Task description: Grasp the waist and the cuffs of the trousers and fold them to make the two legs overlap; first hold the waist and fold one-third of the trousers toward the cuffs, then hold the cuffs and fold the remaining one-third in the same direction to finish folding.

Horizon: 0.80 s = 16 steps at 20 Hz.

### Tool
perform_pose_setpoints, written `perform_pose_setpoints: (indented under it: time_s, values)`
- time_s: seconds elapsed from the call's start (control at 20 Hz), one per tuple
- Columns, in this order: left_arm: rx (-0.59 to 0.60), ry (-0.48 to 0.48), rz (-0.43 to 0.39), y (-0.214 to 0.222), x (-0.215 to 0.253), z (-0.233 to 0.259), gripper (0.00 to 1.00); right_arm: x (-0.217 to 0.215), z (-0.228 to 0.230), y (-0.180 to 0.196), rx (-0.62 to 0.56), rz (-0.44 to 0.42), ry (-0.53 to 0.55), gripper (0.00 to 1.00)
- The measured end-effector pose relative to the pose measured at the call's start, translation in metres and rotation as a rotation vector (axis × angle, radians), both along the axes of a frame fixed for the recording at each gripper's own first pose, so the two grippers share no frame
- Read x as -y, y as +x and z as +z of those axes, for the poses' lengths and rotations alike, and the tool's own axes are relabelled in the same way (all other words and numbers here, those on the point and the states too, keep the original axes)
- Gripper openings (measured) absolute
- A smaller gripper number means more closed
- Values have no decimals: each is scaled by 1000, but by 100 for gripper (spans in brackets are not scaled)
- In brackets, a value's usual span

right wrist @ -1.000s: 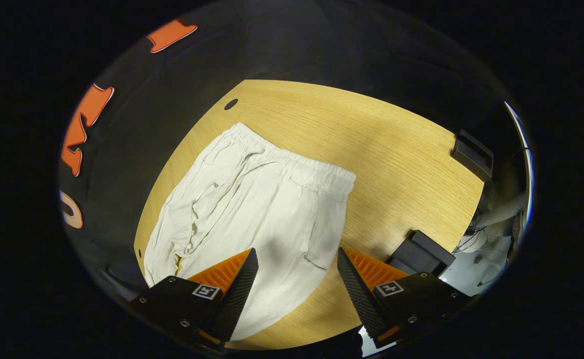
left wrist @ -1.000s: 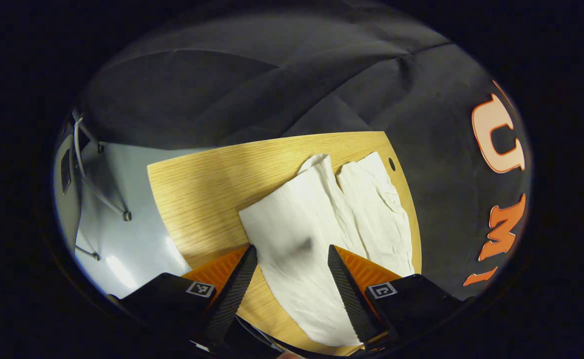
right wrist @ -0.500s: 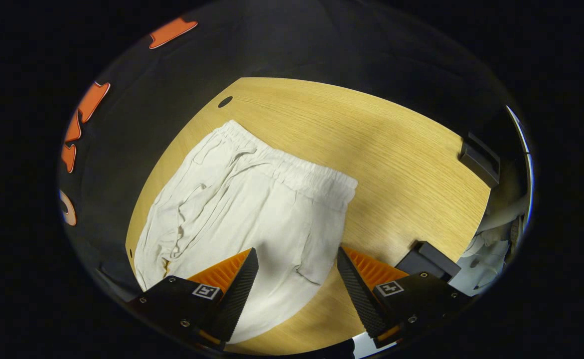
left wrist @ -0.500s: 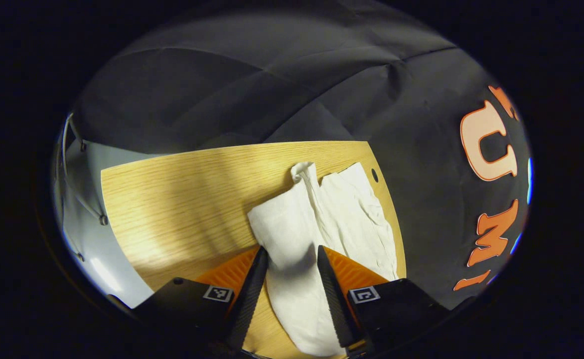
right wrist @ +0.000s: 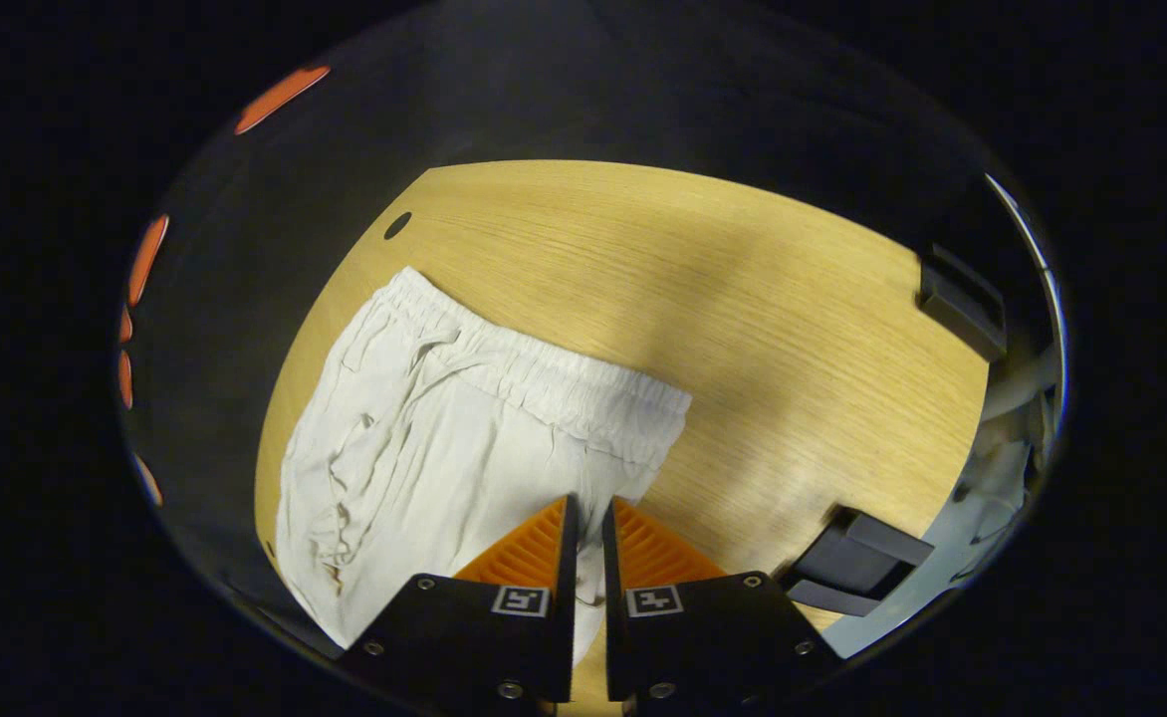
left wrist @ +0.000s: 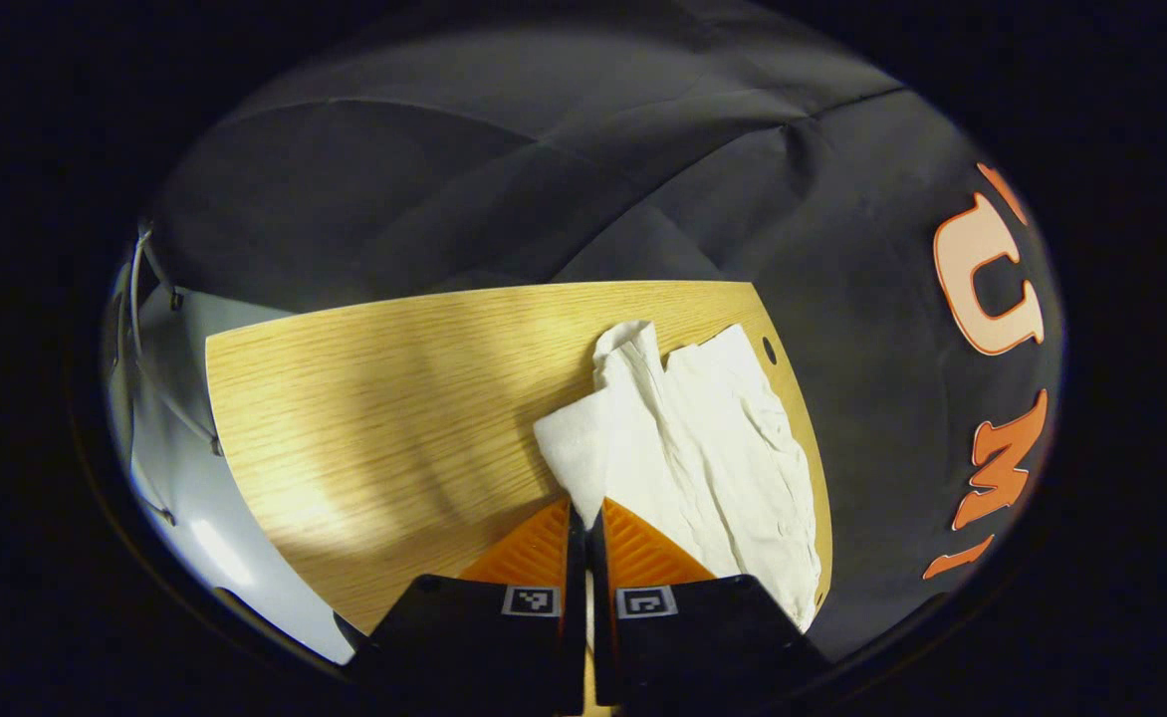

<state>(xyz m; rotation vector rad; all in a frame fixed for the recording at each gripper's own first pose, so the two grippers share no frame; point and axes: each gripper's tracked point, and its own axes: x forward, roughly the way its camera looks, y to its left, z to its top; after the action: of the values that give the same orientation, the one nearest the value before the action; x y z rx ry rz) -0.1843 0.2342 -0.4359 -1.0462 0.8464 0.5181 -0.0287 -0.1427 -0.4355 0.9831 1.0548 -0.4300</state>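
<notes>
White trousers (left wrist: 713,448) lie on a light wooden table (left wrist: 374,398). In the left gripper view I see the leg ends and cuffs, one leg bunched and lifted toward my left gripper (left wrist: 583,510), which is shut on that leg's cloth. In the right gripper view the trousers (right wrist: 424,438) show their elastic waistband (right wrist: 544,378) across the middle, with creases at the left. My right gripper (right wrist: 583,503) is shut on the cloth just below the waistband, near its right side.
The table (right wrist: 743,299) has a small round hole (right wrist: 397,225) near its far left corner. Two dark blocks (right wrist: 960,302) (right wrist: 854,561) sit at its right edge. A metal frame (left wrist: 160,368) stands over pale floor at the left.
Both grippers went from open around the cloth to shut on it. The near leg's cuff has been pulled up and bunched toward my left gripper.
</notes>
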Motion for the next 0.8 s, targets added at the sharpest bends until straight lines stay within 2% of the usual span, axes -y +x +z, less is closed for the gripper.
perform_pose_setpoints:
  time_s: [0.1, 0.2, 0.4, 0.8]
  values:
    - [-25, 12, -31, -4, 0, 0, 6, 2, -2, -1, 23, -36, 49, 6]
    - [8, 11, -63, 6, 4, 8, 6, 2, 4, -2, 58, -33, 56, 2]
    - [84, 23, -136, 19, 8, 46, 6, 5, 24, -2, 107, -41, 50, 1]
    - [173, 21, -265, 38, 19, 76, 6, -1, 63, 26, 207, -98, 74, 1]
